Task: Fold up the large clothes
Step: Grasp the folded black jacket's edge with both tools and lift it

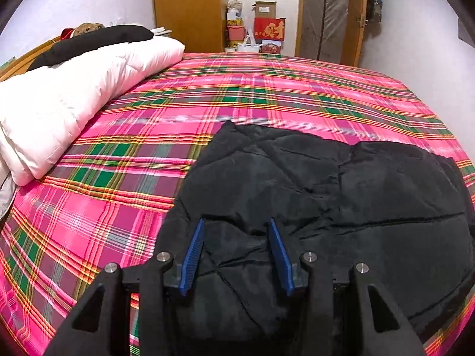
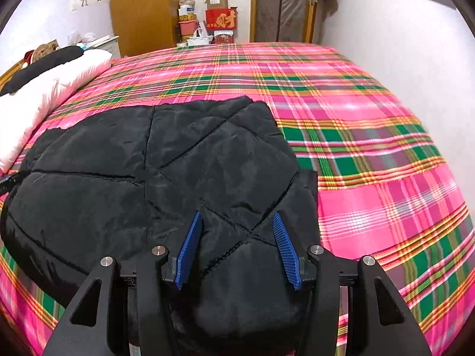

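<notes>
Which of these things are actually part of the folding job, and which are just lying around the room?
Part of the job:
- black quilted jacket, spread on the plaid bedsheet
- left gripper, open above the jacket
- right gripper, open above the jacket

Just lying about:
- white duvet with a dark garment on top
- red box
- wooden wardrobe

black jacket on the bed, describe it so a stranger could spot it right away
On the pink plaid bed sheet, look at the near edge. The black jacket lies flat there, quilted in stitched panels, unlike the smooth black cloth lying on the white duvet.
</notes>
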`<state>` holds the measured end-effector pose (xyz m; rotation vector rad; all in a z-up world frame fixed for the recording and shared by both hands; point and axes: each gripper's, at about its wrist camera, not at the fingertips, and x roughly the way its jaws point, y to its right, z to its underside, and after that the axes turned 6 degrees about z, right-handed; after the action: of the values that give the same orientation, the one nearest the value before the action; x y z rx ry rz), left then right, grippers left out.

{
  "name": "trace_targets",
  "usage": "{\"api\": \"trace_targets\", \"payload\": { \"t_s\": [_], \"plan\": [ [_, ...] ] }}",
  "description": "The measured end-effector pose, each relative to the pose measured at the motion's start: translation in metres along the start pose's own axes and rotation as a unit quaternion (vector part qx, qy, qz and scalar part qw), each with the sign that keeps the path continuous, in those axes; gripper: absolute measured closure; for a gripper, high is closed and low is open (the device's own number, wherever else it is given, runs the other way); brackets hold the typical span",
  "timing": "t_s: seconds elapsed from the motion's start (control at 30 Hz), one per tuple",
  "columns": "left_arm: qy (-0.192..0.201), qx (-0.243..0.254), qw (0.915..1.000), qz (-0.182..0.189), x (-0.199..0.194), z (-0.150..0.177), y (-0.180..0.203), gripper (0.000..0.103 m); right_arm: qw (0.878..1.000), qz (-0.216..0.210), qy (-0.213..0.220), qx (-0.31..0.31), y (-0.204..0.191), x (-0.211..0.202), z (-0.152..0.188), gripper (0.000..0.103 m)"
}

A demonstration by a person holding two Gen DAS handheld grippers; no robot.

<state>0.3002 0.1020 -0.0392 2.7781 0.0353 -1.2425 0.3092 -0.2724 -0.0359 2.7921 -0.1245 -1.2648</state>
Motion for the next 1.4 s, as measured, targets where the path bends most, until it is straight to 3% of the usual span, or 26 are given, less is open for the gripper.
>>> {"api": "trace_targets", "payload": {
  "t_s": [0.53,0.7,0.8,0.97,1.13,1.27,1.4],
  "plan": [
    [-0.018,0.006,0.9998,0.008,0.020,0.001,-0.001,0.054,0.999,-0.020,-0.033,0.033,0.011,0.039,0.007,0.051],
    [-0.018,0.000,0.9998,0.009,0.018,0.000,-0.003,0.054,0.999,-0.009,-0.030,0.026,0.010,0.032,0.004,0.050],
    [0.001,-0.019,0.9998,0.009,0.005,-0.005,-0.015,0.054,0.999,-0.010,-0.007,0.032,0.015,0.012,0.002,0.049],
    [-0.030,-0.056,0.9980,0.003,0.013,0.004,-0.044,0.051,0.998,-0.018,-0.026,0.060,0.036,0.016,0.017,0.034],
    [-0.041,-0.083,0.9951,0.034,0.024,0.011,-0.062,0.040,0.991,-0.061,-0.053,0.108,0.052,0.035,0.026,0.030],
    [-0.063,-0.144,0.9830,0.095,0.039,0.018,-0.083,0.033,0.990,-0.073,-0.062,0.107,0.054,0.048,0.025,0.030],
    [-0.086,-0.222,0.9565,0.169,0.058,0.032,-0.107,0.028,0.983,-0.103,-0.075,0.131,0.064,0.063,0.027,0.027]
  ]
}}
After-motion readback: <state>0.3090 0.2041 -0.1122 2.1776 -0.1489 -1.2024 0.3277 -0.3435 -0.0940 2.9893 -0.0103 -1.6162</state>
